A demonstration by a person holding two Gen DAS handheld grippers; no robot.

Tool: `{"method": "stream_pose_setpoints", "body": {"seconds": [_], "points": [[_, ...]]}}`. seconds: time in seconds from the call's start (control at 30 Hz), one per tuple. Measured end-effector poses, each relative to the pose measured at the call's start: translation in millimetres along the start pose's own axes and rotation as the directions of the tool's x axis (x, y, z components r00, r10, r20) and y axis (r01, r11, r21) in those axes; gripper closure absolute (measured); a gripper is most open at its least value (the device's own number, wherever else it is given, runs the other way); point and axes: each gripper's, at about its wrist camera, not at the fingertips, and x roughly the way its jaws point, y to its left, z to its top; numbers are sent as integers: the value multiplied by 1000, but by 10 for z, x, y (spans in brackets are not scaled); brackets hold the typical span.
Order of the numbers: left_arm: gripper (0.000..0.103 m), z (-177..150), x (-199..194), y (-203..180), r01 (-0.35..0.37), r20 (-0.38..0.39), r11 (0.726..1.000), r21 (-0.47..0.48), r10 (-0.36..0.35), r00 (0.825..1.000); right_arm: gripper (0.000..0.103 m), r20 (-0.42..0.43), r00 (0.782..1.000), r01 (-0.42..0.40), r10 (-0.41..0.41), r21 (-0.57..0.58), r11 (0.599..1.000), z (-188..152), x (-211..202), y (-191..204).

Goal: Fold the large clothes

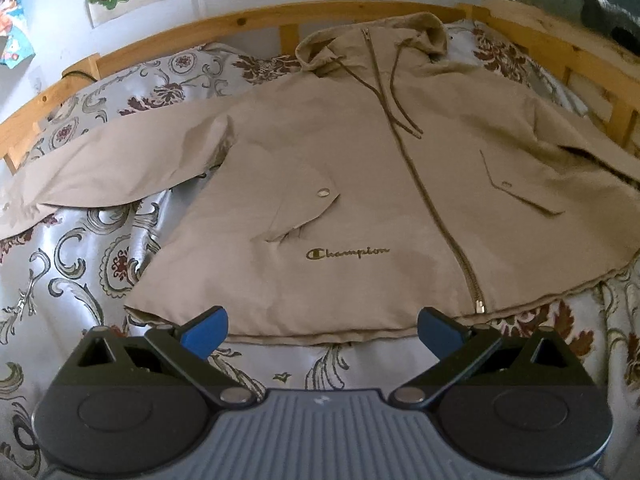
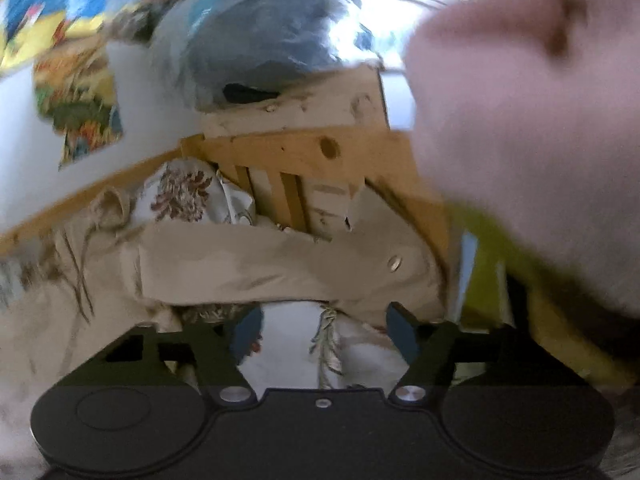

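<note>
A beige hooded zip jacket lies spread face up on the bed, hood toward the headboard, its left sleeve stretched out sideways. My left gripper hovers at the hem, jaws wide apart, with nothing pressed between the blue pads. In the blurred right wrist view, the jacket's other sleeve, with a snap button, lies crumpled just beyond my right gripper. Its jaws stand apart and only bedsheet shows between them.
A floral bedsheet covers the mattress. A wooden bed rail runs behind the jacket, with slats close to the sleeve. Posters hang on the wall. A person's blurred arm with a yellow-green sleeve fills the right wrist view's upper right.
</note>
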Motion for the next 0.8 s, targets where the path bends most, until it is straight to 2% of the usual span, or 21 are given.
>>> {"method": "stream_pose_setpoints", "body": {"seconds": [0.1,0.17,0.27,0.37,0.47,0.57,0.67,0.73,0.77,0.8], "points": [[1,-4,39,-55,4,5,1000,25,-4,1000,45,-23,998,-57,60,125,991,-23,204,-37],[1,-15,58,-95,-1,10,999,45,1,1000,45,-30,992,-113,122,198,974,-33,315,-23],[1,-31,67,-131,-1,9,998,63,0,1000,45,-46,989,-123,141,271,955,-12,471,25],[1,-30,54,-141,17,14,998,59,-18,1000,34,-70,989,-102,127,282,954,36,579,97],[1,-52,39,-147,28,17,998,61,-29,999,32,-86,989,-86,122,342,936,77,692,91],[1,-56,31,-142,27,21,998,59,-28,999,33,-87,994,-26,69,424,905,102,785,84],[1,36,-63,-129,20,29,996,82,-22,999,34,-55,998,39,-12,527,849,96,833,117],[1,214,-120,-117,31,31,990,139,-35,999,58,-43,998,66,-50,541,838,130,864,138],[1,318,-149,-106,34,47,985,167,-42,998,79,-63,995,94,-71,535,840,158,902,154],[1,428,-171,-99,29,68,981,194,-43,997,83,-83,993,118,-87,528,841,187,943,165]]}}
